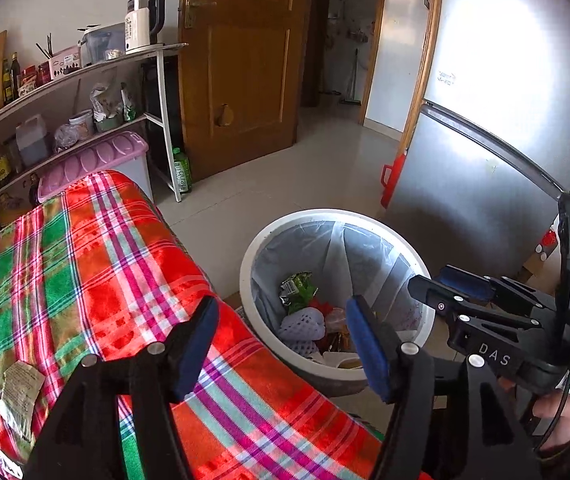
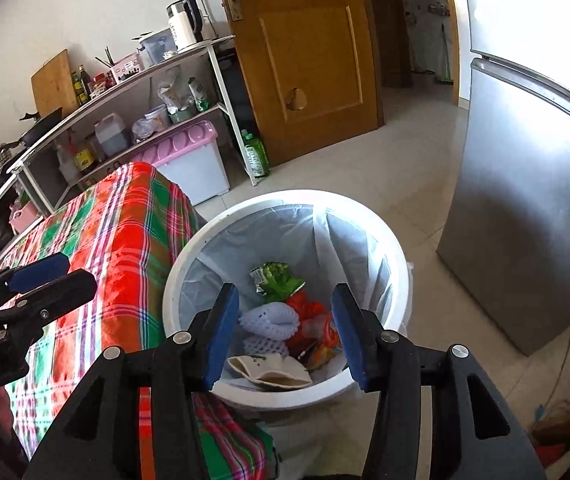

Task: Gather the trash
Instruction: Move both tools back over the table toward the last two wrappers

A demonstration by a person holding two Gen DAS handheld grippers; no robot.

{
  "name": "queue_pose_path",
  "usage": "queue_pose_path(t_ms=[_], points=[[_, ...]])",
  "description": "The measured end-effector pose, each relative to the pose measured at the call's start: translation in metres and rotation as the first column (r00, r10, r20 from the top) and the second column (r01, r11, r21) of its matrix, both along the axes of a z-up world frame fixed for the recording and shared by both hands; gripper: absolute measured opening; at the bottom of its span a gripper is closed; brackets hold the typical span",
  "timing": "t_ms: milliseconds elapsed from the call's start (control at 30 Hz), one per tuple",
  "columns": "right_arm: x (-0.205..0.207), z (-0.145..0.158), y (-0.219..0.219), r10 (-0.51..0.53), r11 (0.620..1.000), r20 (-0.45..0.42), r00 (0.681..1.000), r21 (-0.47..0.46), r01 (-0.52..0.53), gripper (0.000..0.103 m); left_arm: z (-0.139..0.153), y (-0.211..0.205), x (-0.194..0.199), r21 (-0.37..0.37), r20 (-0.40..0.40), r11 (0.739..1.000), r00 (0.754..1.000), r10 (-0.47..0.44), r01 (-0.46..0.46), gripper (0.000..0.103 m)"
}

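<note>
A white trash bin (image 1: 253, 248) (image 2: 189, 248) with a clear liner stands on the floor beside a table under a red, green and pink plaid cloth (image 1: 97, 256) (image 2: 125, 232). Inside lie a green wrapper (image 2: 279, 278), white foam fruit nets (image 2: 273, 318), red and orange wrappers and a flattened paper cup (image 2: 273, 372). A crumpled pale wrapper (image 1: 19, 396) lies on the cloth at lower left. My left gripper (image 1: 281, 344) is open and empty over the table's edge. My right gripper (image 2: 285, 332) is open and empty above the bin; it also shows in the left wrist view (image 1: 445, 288).
A silver fridge (image 1: 485, 152) (image 2: 525, 200) stands right of the bin. A shelf rack (image 1: 85, 92) with a kettle, bottles and jars lines the left wall, with a pink-lidded box (image 2: 189, 152) and a green bottle (image 2: 255, 154) below. A wooden door (image 1: 241, 64) is behind.
</note>
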State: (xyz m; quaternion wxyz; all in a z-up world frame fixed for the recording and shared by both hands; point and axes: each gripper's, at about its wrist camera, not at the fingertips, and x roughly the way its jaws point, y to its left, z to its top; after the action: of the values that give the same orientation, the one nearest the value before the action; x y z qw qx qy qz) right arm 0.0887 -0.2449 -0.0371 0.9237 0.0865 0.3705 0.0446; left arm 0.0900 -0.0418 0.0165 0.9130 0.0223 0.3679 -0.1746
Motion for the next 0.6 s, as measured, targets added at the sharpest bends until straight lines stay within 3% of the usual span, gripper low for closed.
queue_pose_path(t_ms=[333, 467, 600], points=[[-0.011, 0.013, 0.052, 0.110, 0.994, 0.033, 0.993, -0.007, -0.110, 0.050, 0.004, 0.076, -0.036, -0.006, 0.018, 0.992, 0.992, 0.125, -0.125, 0.071], [-0.012, 0.012, 0.079, 0.168, 0.986, 0.035, 0.985, -0.001, -0.169, 0.050, 0.003, 0.116, -0.050, -0.017, 0.013, 0.977, 0.977, 0.213, -0.213, 0.072], [-0.011, 0.011, 0.108, 0.221, 0.975, 0.036, 0.975, 0.004, -0.221, 0.050, 0.000, 0.152, -0.065, 0.022, 0.030, 0.957, 0.957, 0.290, -0.291, 0.073]])
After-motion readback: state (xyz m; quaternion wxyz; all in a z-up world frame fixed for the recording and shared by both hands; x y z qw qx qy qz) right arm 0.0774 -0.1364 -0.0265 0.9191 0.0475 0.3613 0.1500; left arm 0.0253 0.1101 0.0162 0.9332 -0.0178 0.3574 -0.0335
